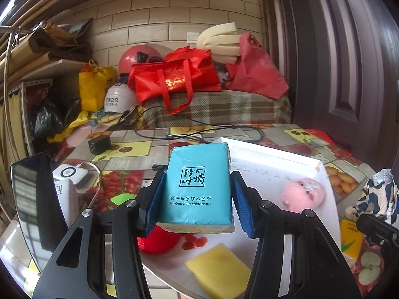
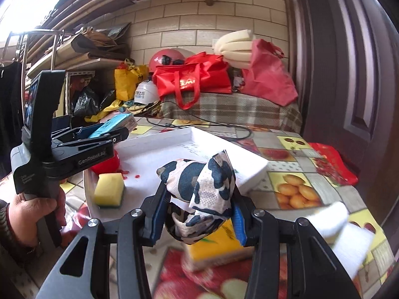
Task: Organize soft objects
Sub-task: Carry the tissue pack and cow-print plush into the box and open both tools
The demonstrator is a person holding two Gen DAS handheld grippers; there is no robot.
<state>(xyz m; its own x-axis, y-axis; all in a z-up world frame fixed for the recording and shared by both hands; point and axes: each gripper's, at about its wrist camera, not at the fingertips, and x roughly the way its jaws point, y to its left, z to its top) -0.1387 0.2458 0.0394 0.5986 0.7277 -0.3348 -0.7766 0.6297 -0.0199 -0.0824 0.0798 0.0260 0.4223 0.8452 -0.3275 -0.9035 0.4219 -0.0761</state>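
The left tool (image 1: 198, 199) holds a blue tissue pack (image 1: 198, 184) upright, just short of the white tray (image 1: 274, 152). The right tool (image 2: 199, 214) grips a spotted cloth bundle (image 2: 202, 194) at the tray's near edge, so the tray lies straight ahead of both, the right one nearer

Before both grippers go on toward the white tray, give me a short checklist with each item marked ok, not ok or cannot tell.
1. Left gripper has its load: ok. Both pads press the sides of the blue tissue pack.
2. Right gripper has its load: ok. It is shut on the cow-print pouch.
3. White tray has free room: ok. Bare floor shows beside the pink plush toy.
4. Pouch secure: cannot tell. Its lower part sags under the pads.
5. Grippers apart from each other: ok. The right wrist view shows a gap.
6. Remaining soft items: not ok. The yellow sponge lies outside the tray.
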